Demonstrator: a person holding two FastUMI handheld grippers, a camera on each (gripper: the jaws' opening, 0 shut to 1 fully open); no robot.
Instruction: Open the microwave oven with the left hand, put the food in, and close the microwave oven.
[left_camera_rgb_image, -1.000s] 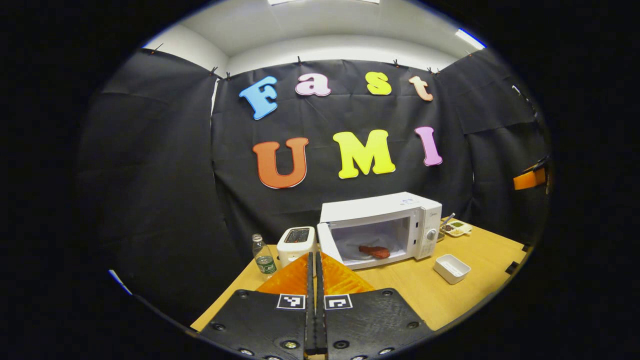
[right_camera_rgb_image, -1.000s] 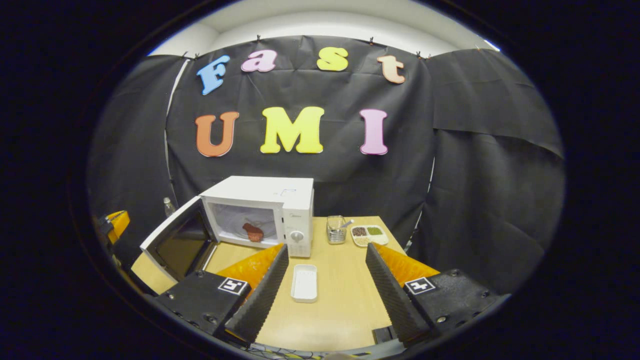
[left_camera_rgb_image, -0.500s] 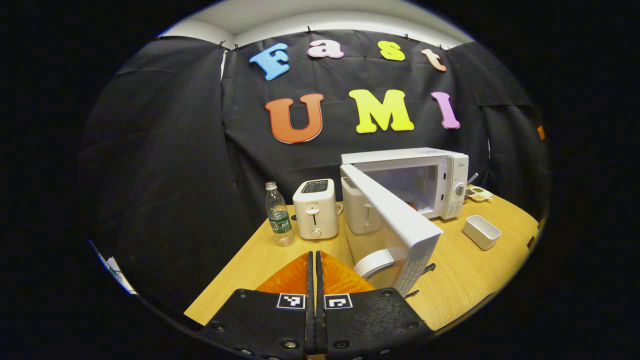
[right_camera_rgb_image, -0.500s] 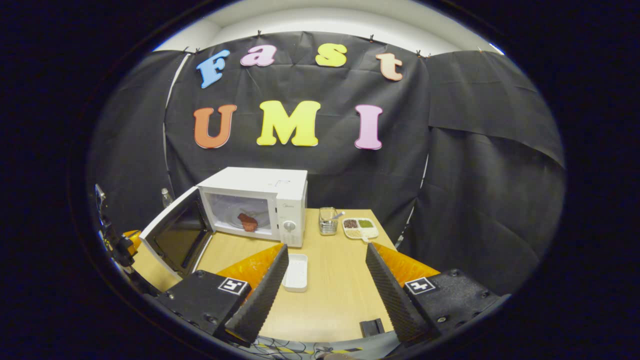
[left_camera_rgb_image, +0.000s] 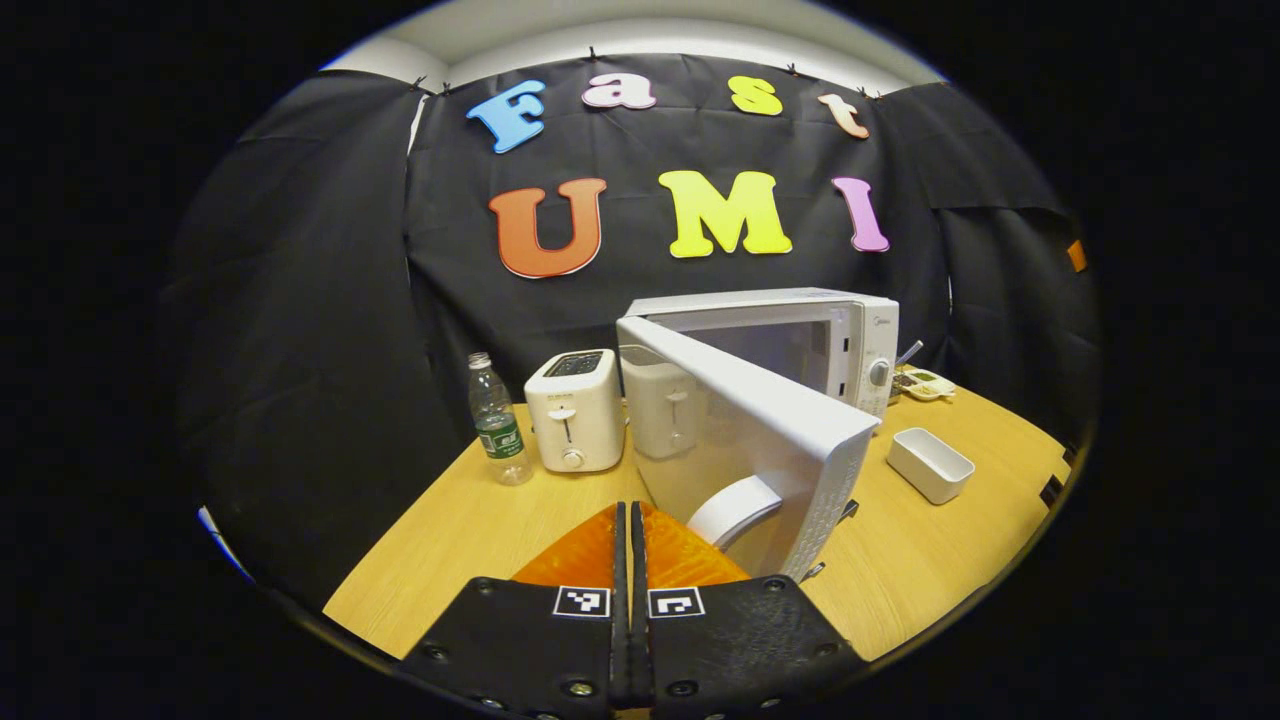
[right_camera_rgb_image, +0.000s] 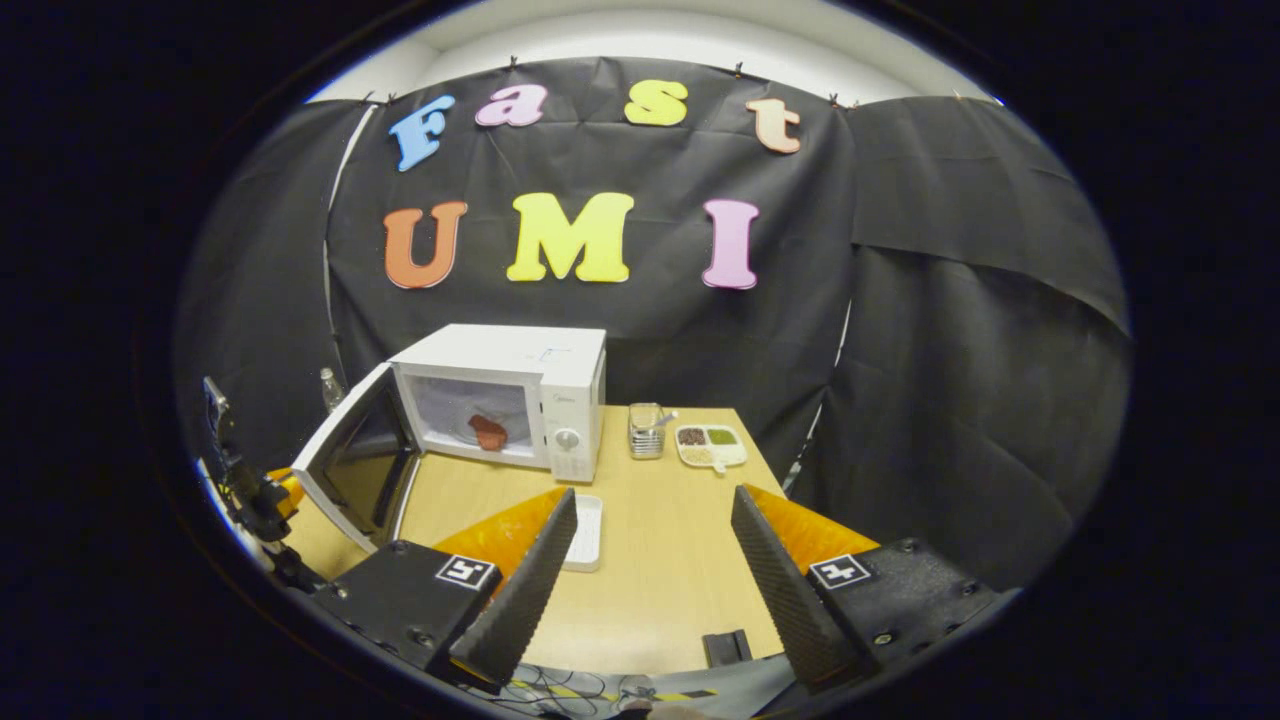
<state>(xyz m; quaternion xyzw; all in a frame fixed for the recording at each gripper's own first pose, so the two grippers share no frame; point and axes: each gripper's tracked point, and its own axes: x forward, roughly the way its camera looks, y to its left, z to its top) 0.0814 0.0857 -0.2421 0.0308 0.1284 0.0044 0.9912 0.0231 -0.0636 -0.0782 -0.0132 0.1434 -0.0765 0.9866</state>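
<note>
Now we see the food inside the microwave, its door half open. Our left gripper is closed and empty, the right gripper open. A glancing push may slip off the door or shift the oven.

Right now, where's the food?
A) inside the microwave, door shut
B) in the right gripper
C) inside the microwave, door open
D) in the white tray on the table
C. In the right gripper view the reddish food lies inside the microwave, whose door stands swung open. The right gripper is open and holds nothing, and the white tray looks bare.
</note>
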